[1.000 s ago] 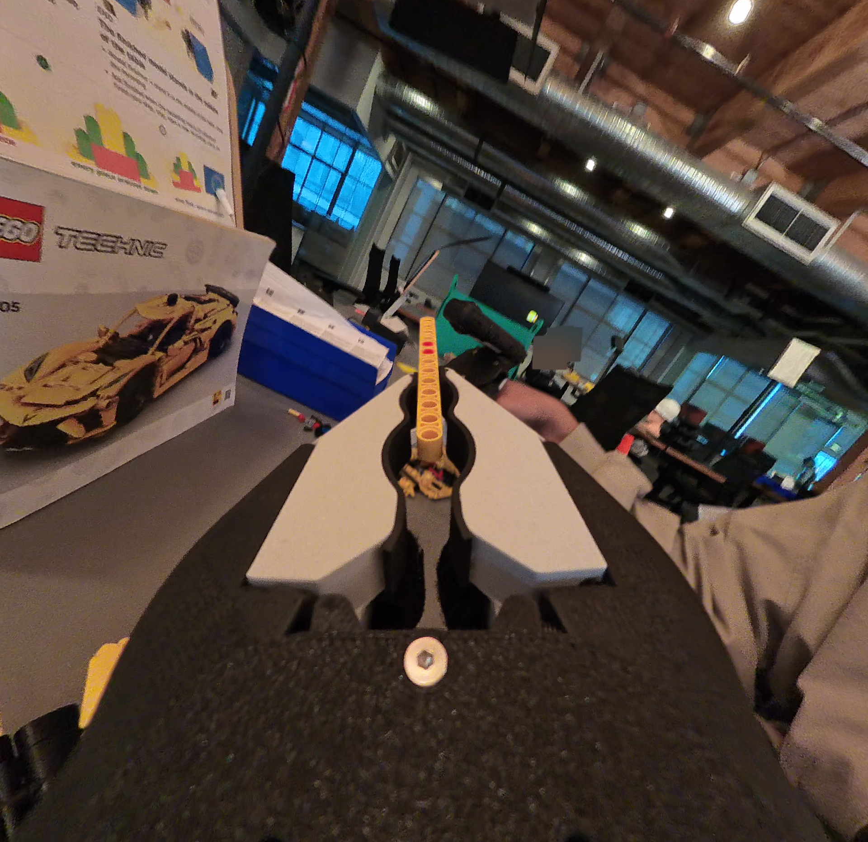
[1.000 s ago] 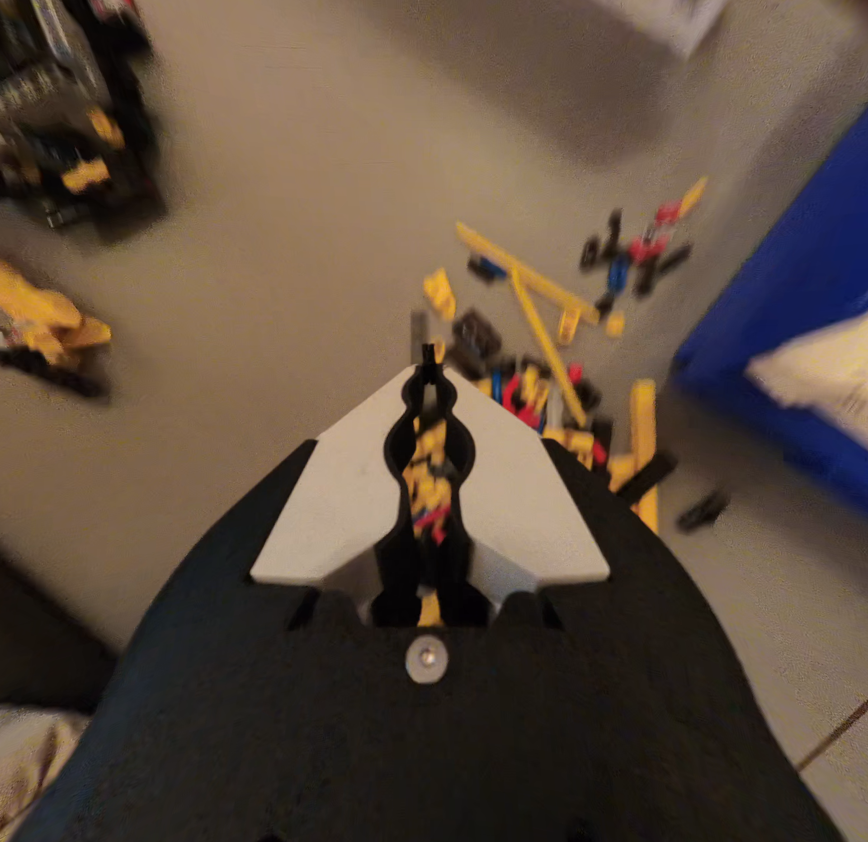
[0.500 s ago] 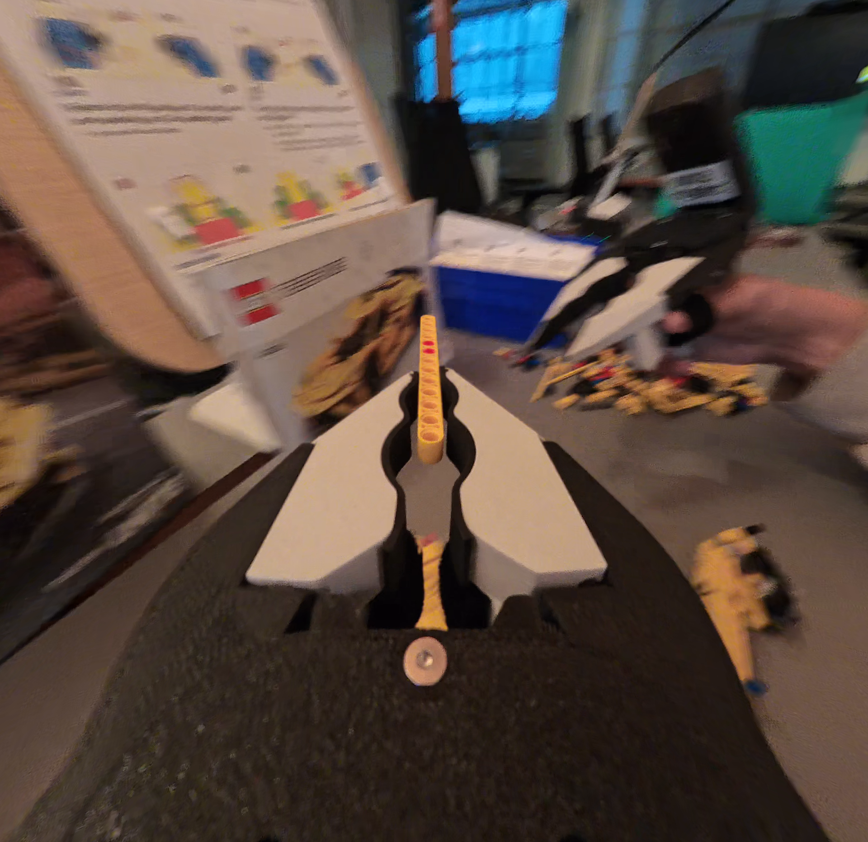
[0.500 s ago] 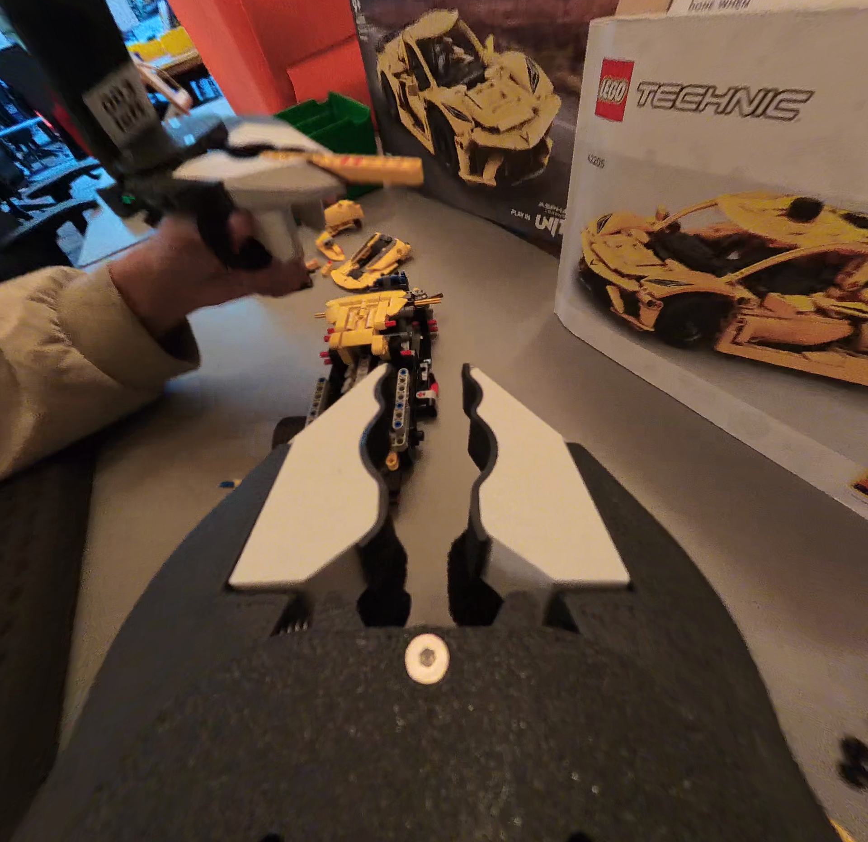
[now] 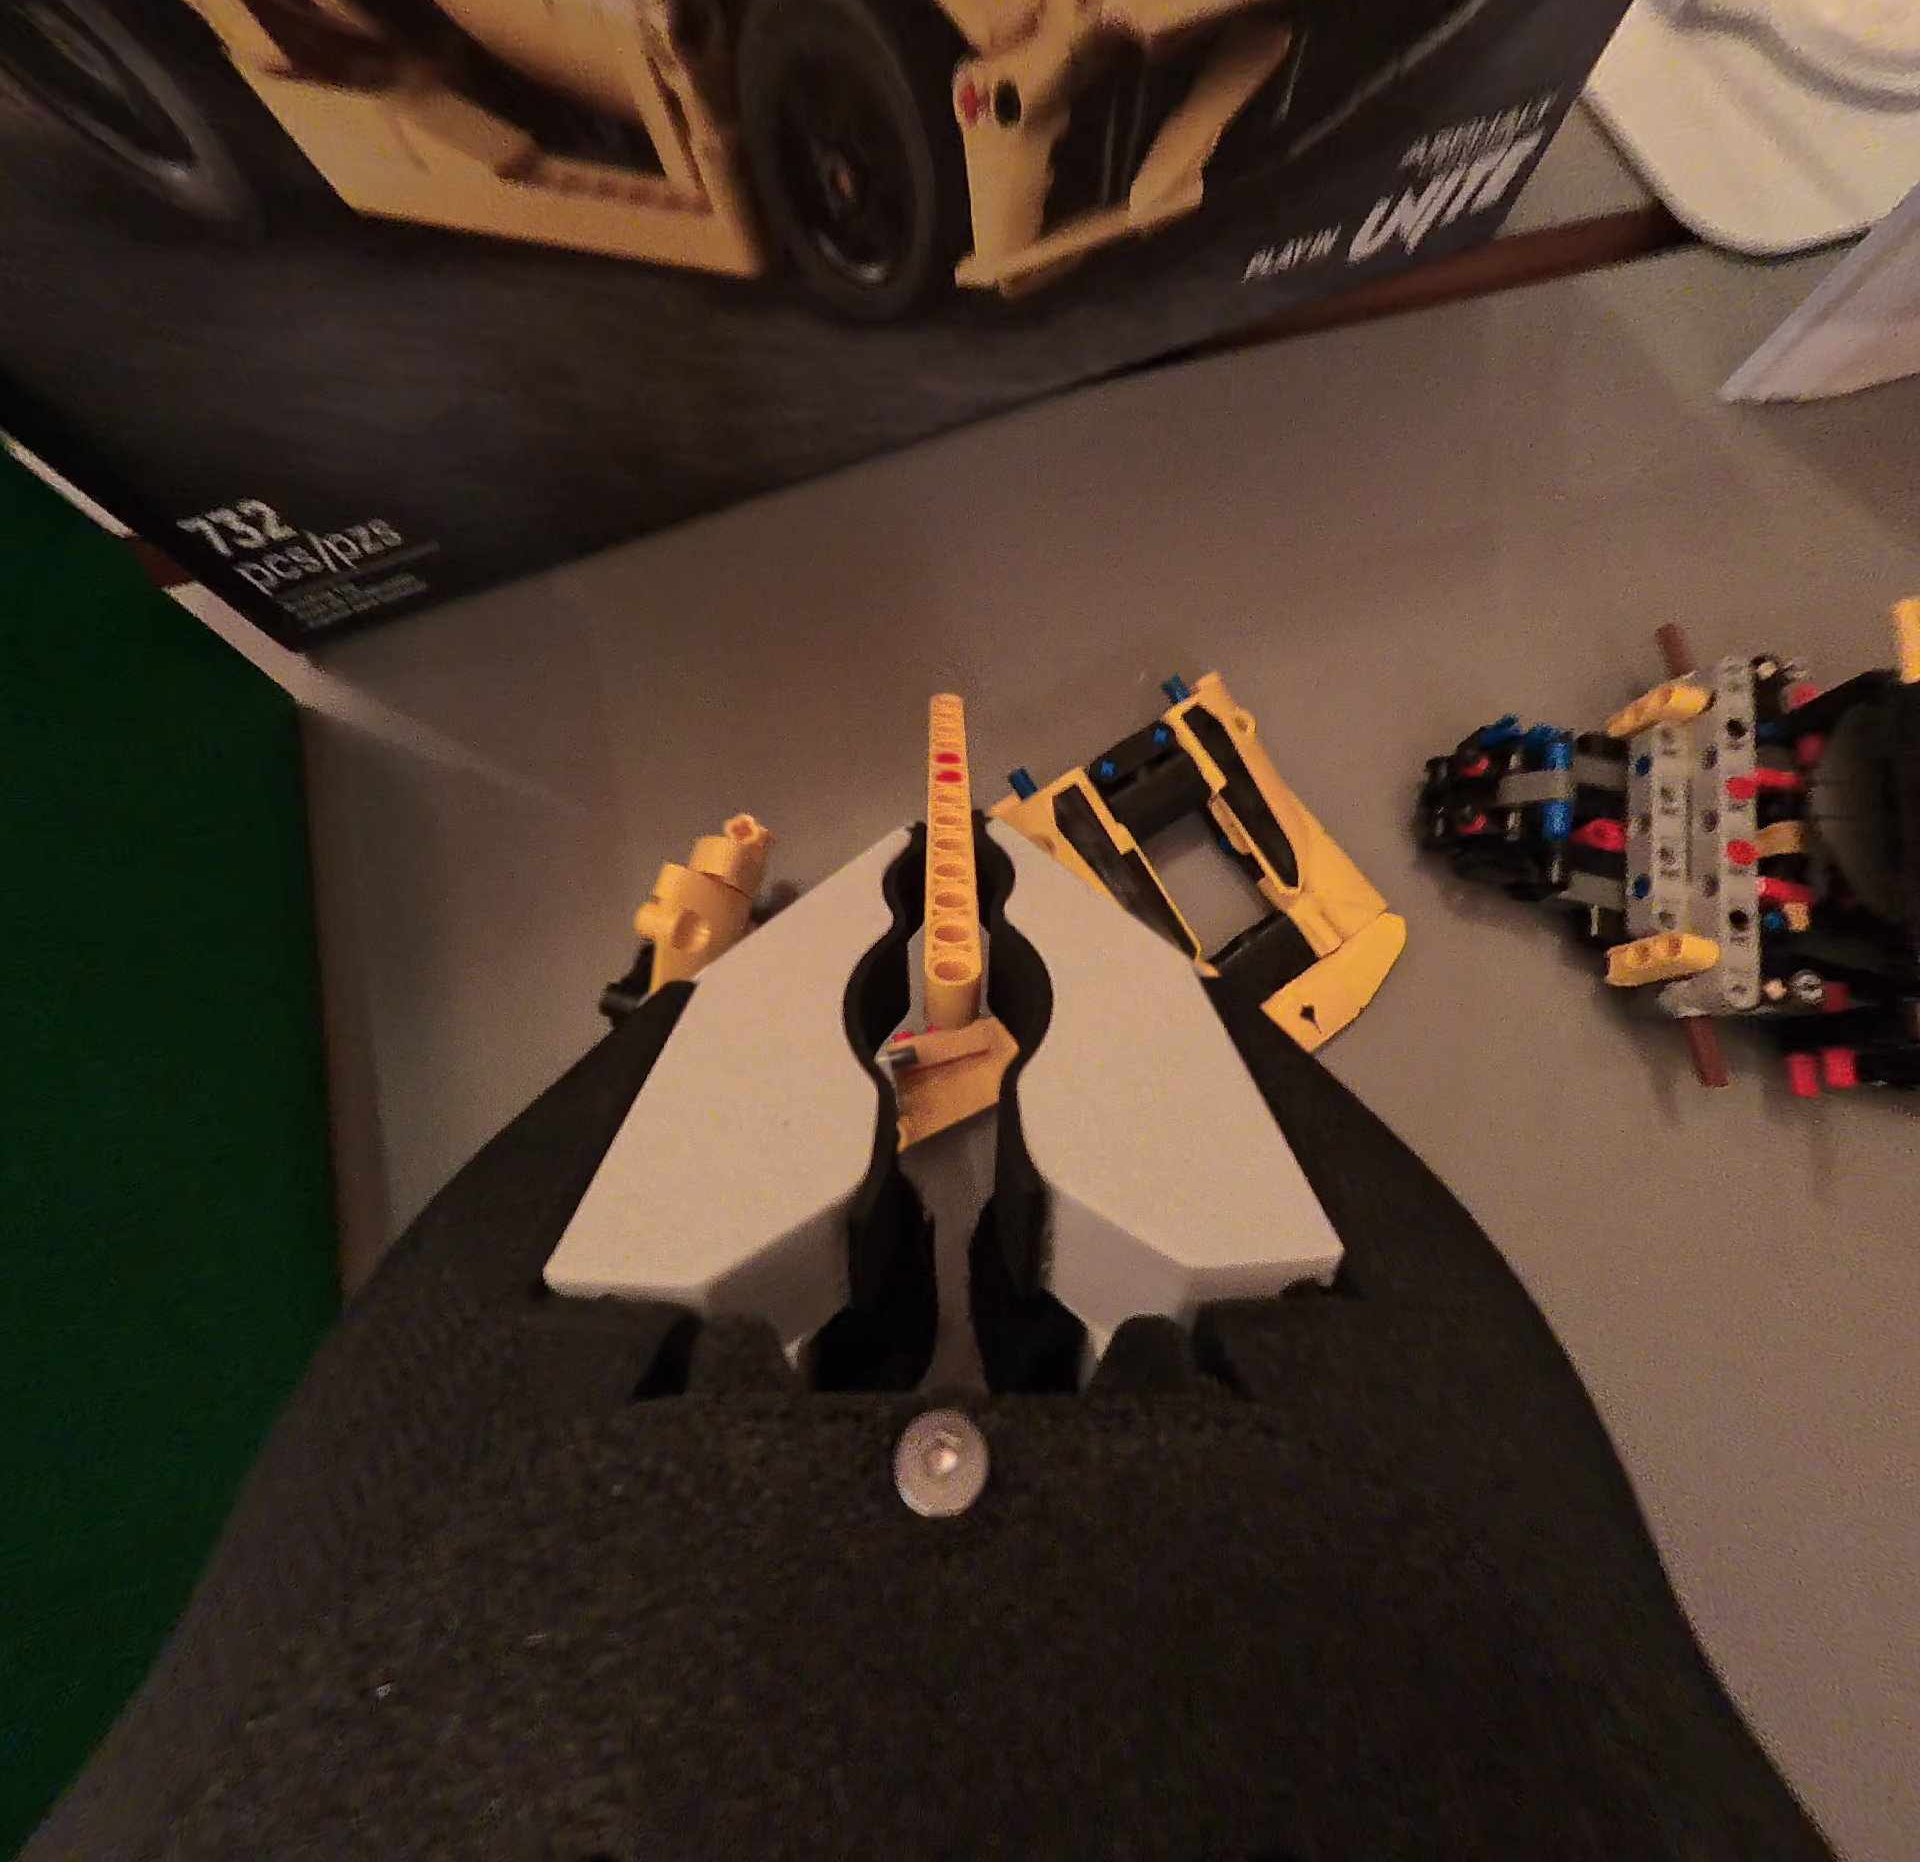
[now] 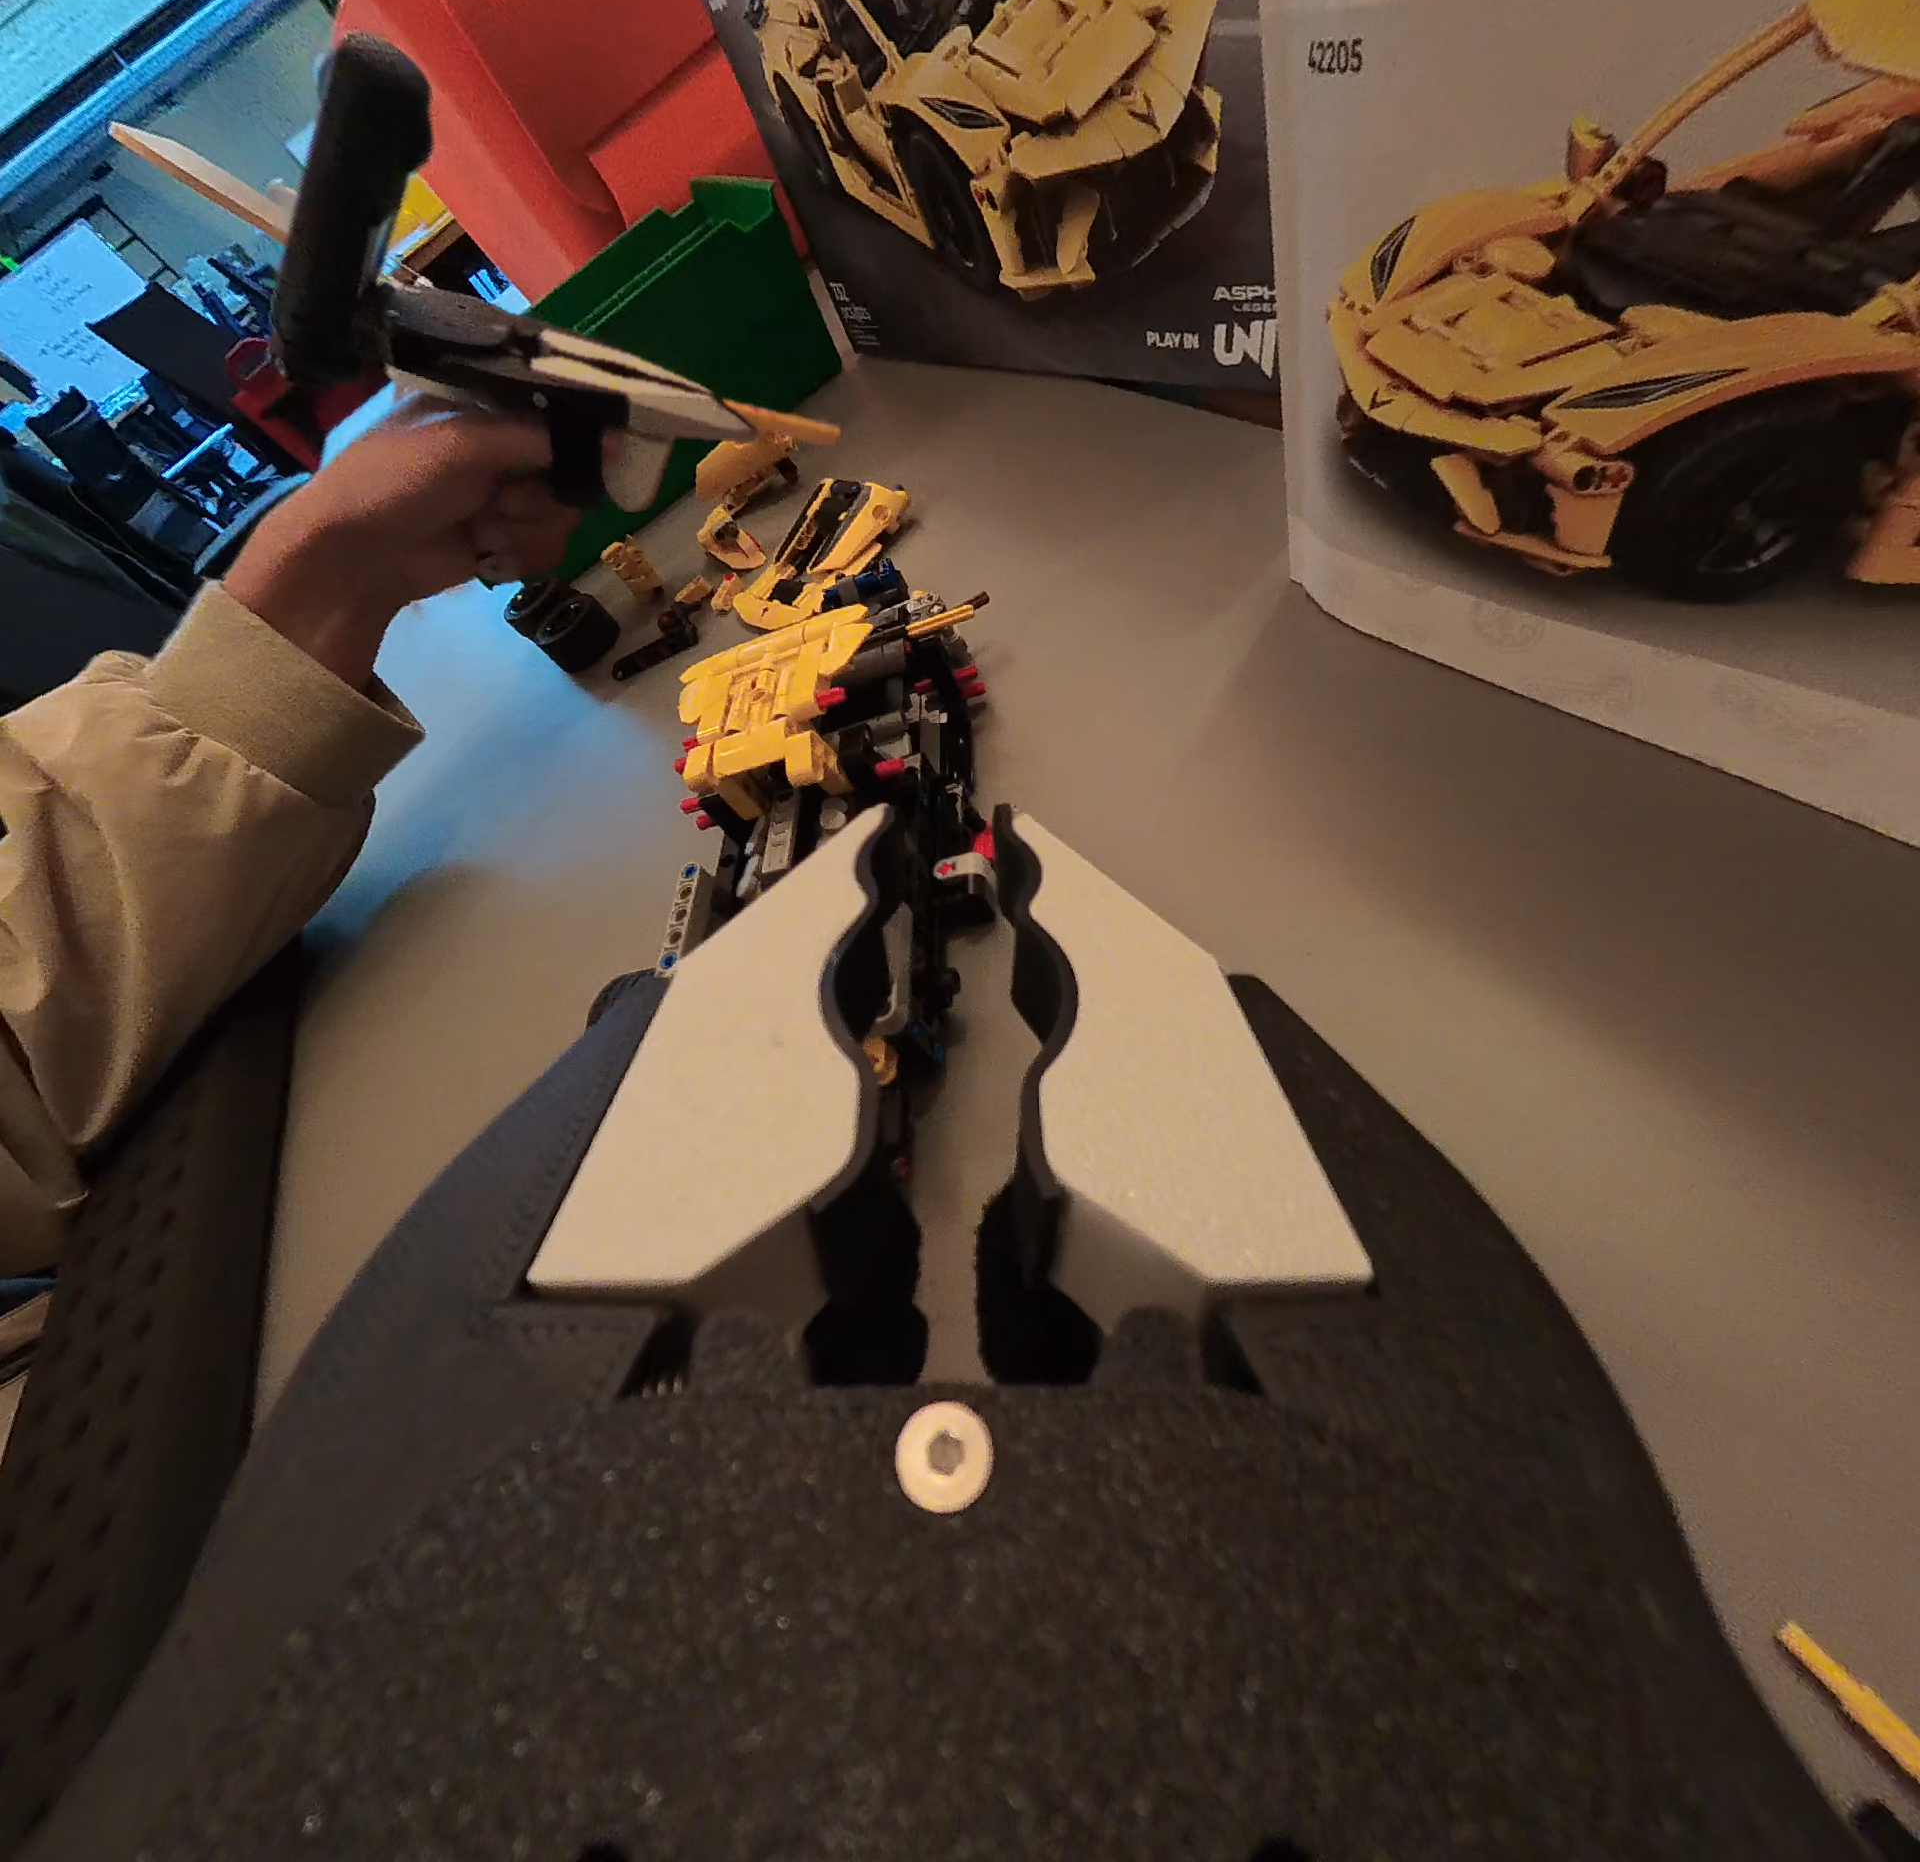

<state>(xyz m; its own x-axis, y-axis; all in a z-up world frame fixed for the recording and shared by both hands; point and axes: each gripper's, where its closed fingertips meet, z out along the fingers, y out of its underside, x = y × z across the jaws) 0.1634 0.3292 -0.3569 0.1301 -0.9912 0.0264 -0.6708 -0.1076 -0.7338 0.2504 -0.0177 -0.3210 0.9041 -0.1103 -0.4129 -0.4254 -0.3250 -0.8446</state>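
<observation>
My left gripper [image 5: 948, 846] is shut on a long yellow beam [image 5: 951, 856] with holes and red pins, held above the grey table. Below it lie a yellow and black car panel [image 5: 1210, 862] and a small yellow piece [image 5: 701, 893]. The part-built car chassis [image 5: 1704, 862] lies to the right. My right gripper [image 6: 940, 841] is open and empty, low over the near end of that chassis [image 6: 821, 732]. The left gripper [image 6: 623, 404] with the beam [image 6: 790, 420] shows up and to the left in the right wrist view, held in a hand [image 6: 384, 524].
The dark set box [image 5: 727, 254] stands behind the table, with a white booklet [image 6: 1610, 358] propped to its right. A green bin [image 6: 686, 306] and an orange box [image 6: 540, 98] stand at the back left. Loose wheels [image 6: 561, 617] and small yellow pieces lie nearby. Tip to tip, the grippers are about 35 cm apart. Measured from the fingertips, the small yellow piece [image 5: 701, 893] is 5 cm or so from the left gripper and 40 cm from the right.
My left gripper has tilted down toward the table near the box, still holding the beam. My right gripper moved closer to the chassis and stayed open.
</observation>
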